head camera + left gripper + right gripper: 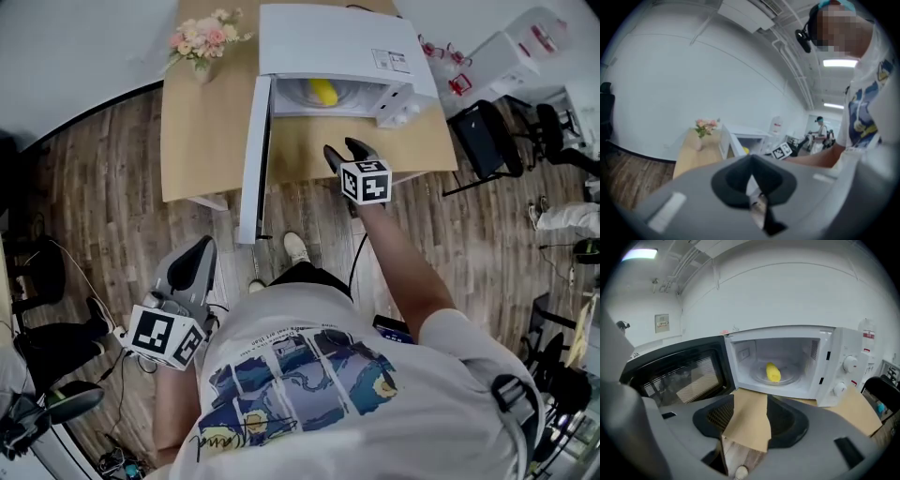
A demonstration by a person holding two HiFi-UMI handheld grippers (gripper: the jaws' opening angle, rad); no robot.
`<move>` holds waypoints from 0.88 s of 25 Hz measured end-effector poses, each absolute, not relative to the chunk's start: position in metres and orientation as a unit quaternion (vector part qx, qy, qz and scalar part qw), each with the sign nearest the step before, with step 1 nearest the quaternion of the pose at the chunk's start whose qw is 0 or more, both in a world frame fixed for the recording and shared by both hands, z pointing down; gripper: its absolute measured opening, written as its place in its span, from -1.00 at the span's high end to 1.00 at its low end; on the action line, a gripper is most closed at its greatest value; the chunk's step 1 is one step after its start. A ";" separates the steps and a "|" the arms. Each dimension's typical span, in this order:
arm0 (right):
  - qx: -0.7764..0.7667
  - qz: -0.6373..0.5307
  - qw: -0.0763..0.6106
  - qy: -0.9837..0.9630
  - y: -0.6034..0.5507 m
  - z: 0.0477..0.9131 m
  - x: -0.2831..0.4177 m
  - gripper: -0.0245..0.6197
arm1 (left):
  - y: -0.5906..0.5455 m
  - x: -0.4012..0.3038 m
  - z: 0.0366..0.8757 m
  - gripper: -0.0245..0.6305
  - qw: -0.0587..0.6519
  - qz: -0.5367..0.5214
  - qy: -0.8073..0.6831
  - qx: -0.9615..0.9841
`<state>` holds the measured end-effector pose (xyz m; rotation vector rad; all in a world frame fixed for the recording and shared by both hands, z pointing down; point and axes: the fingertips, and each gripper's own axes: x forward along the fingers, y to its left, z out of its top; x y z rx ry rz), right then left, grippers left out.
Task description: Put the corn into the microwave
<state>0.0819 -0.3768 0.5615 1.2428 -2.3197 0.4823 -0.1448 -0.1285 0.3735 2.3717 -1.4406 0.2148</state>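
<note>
Broadly, by size, as I read it from the remote station:

1. Wood-plank floor (103, 187) – runs under everything in the head view.
2. Table (202, 131) – light wood top, bearing the microwave and the flowers.
3. Microwave (328, 42) – white, at the table's far right part. Two round dials (850, 363) sit one above the other on its right panel.
4. Microwave door (251, 159) – swung fully open to the left, its dark window facing my right gripper view.
5. Right gripper (345, 150) – held out in front of the open cavity, above the table's near edge and not touching the microwave. Its jaws stand spread, with nothing between them; through the gap I see only the table edge and the floor below.
6. Left gripper (200, 248) – low at the person's left side, over the floor and well apart from the table. Its jaws are pressed together, empty.
7. Flowers (204, 39) – pink and cream, in a small vase at the table's far left corner, beside the door.
8. Glass turntable (792, 376) – on the cavity floor.
9. Corn (773, 372) – yellow, lying on the turntable inside the microwave, clear of both grippers.
</note>
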 end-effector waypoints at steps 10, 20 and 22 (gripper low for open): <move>0.446 0.192 0.221 -0.845 -0.242 0.536 0.074 0.84 | -0.068 -0.163 0.388 0.90 0.184 0.076 -0.478 0.856; 0.399 0.191 0.224 -0.869 -0.119 0.504 0.043 0.90 | -0.020 -0.161 0.405 0.90 0.192 0.087 -0.426 0.880; 0.395 0.189 0.223 -0.871 -0.105 0.499 0.040 0.90 | -0.016 -0.160 0.404 0.90 0.191 0.087 -0.419 0.883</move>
